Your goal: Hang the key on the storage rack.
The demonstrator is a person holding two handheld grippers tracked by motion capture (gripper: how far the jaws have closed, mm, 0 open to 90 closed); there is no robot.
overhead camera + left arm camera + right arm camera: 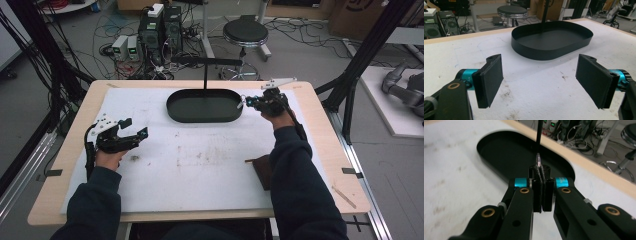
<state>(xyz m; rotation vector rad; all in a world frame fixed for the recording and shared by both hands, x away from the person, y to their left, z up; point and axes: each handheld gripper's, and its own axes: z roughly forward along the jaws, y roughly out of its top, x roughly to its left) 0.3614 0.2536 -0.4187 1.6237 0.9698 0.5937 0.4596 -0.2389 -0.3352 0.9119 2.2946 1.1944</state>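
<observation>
Now the right gripper [248, 102] hangs at the right end of the black tray [172, 107] near the desk's [320, 145] far edge, its jaws pinched on a thin clear sliver [538, 160]. Resting near the left edge, the left gripper [135, 128] gapes wide, empty.

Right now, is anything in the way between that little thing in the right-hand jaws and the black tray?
Nothing visible. The right gripper pinches a small clear piece beside the black tray, with no obstacle between.
</observation>
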